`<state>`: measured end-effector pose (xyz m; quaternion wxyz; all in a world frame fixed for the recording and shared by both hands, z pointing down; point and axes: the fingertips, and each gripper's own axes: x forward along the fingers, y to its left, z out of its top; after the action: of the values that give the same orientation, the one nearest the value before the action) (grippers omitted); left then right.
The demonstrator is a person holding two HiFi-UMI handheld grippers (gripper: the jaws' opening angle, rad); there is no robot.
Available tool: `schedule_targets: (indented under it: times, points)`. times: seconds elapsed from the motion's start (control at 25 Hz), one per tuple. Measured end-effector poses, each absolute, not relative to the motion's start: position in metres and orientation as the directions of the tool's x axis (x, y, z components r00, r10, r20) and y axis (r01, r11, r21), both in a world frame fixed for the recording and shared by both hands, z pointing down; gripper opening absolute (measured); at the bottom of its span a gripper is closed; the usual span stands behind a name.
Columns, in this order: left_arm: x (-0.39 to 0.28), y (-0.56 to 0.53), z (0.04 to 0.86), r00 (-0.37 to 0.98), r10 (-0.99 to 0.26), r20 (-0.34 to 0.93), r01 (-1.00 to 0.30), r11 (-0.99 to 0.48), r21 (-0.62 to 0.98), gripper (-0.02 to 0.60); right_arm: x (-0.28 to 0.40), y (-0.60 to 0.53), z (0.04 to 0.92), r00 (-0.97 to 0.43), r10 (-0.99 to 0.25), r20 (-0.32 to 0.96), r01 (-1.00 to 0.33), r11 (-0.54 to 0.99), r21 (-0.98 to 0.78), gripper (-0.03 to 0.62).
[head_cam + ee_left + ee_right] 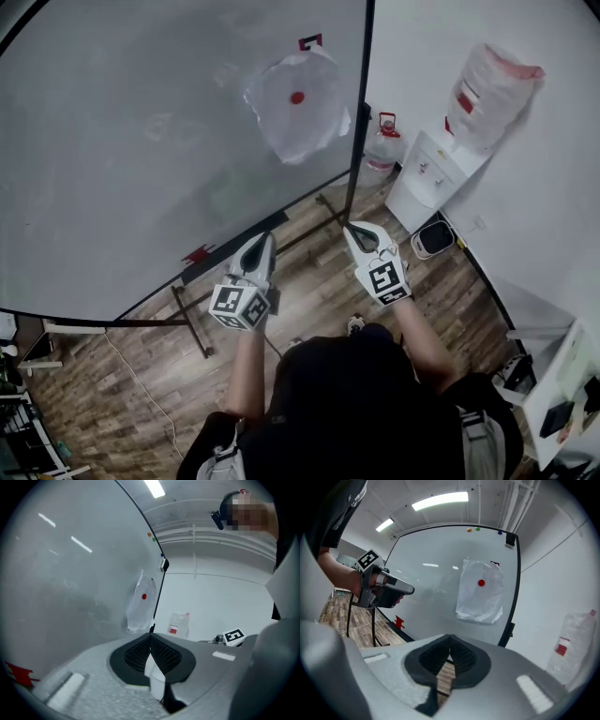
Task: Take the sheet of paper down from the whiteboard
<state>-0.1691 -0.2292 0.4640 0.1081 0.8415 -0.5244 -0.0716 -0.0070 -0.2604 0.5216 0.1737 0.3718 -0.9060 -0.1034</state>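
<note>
The sheet of paper (298, 108) hangs crumpled on the whiteboard (141, 141), near its right edge, pinned by a red magnet (297, 97). Both grippers are held out over the floor below it, well short of the board. My left gripper (266, 236) is shut and empty, and my right gripper (353, 228) is shut and empty too. In the left gripper view the paper (140, 603) lies ahead beyond the closed tips of the left gripper (150, 637). In the right gripper view the paper (480, 592) and magnet (481, 582) sit above the right gripper (449, 637), with the left gripper (384, 590) at the left.
The board's black frame edge (356, 122) runs down to stand legs (192, 328) on the wood floor. Right of the board are a water bottle (382, 141), a white dispenser (427, 173) with a bagged bottle (487, 89), and a small bin (433, 237).
</note>
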Motion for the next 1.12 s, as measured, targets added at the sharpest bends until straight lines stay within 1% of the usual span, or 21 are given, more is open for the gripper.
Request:
schedule_targets:
  times: [0.4,0.76,0.92,1.12]
  points:
    - [-0.114,-0.232,0.468,0.336,-0.942,-0.021,-0.906,-0.330,0.265,0.011,0.043,-0.284,0.525,-0.737,-0.627,0.253,-0.541,0.771,0.335,0.005]
    - [-0.105,-0.207,0.480,0.219,-0.976,0.011,-0.942,-0.208,0.264,0.009,0.047,-0.280,0.534,-0.808,-0.534,0.249,-0.453,0.833,0.318,0.005]
    - [-0.101,-0.204,0.478,0.204,-0.979,0.012,-0.948,-0.194,0.253,0.011,0.049,-0.276,0.537,-0.819,-0.519,0.246,-0.440,0.842,0.310,0.005]
    - [-0.094,-0.207,0.476,0.218,-0.976,0.016,-0.946,-0.207,0.247,0.011,0.055,-0.277,0.535,-0.815,-0.527,0.243,-0.451,0.838,0.306,0.005]
